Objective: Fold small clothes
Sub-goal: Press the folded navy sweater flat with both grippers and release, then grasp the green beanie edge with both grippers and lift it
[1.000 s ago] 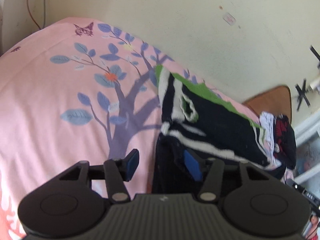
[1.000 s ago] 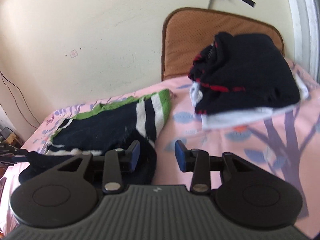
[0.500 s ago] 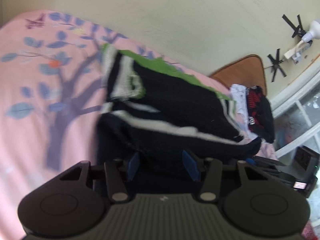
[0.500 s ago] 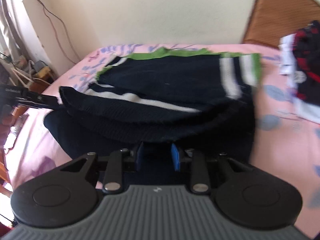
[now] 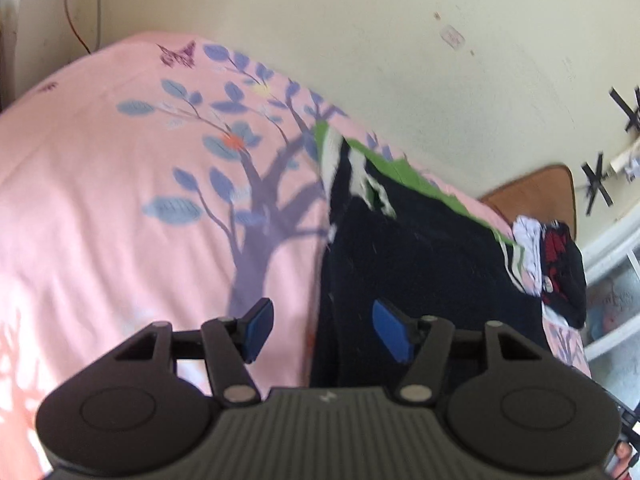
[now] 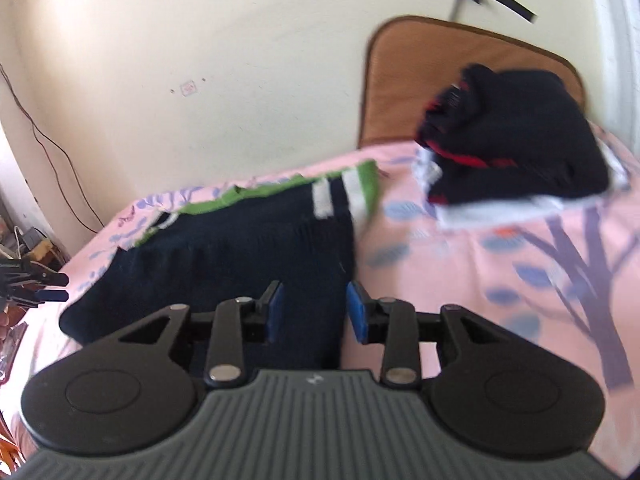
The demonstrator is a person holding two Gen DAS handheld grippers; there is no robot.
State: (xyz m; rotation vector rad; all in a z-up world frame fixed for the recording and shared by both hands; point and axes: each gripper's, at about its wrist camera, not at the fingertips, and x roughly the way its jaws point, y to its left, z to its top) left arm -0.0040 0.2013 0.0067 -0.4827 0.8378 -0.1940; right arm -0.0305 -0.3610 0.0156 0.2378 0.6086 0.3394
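A navy knit sweater point(image 5: 420, 256) with white stripes and a green hem lies folded on the pink bedsheet point(image 5: 120, 208). It also shows in the right wrist view point(image 6: 240, 256). My left gripper point(image 5: 322, 330) is open over the sweater's near left edge and holds nothing. My right gripper point(image 6: 316, 312) is open over the sweater's near right corner, with the cloth between its blue pads but not pinched. The left gripper's tips point(image 6: 36, 284) show at the far left of the right wrist view.
A stack of folded clothes point(image 6: 516, 152), black and red on white, sits on the bed to the right; it also shows in the left wrist view point(image 5: 556, 264). A brown headboard point(image 6: 452, 68) and the cream wall point(image 6: 200, 40) stand behind. Clutter point(image 6: 24, 240) lies off the bed's left edge.
Half a second ago both grippers held the sweater's near edge lifted over the garment. Now the fold lies flat, both grippers have opened, and both have drawn back.
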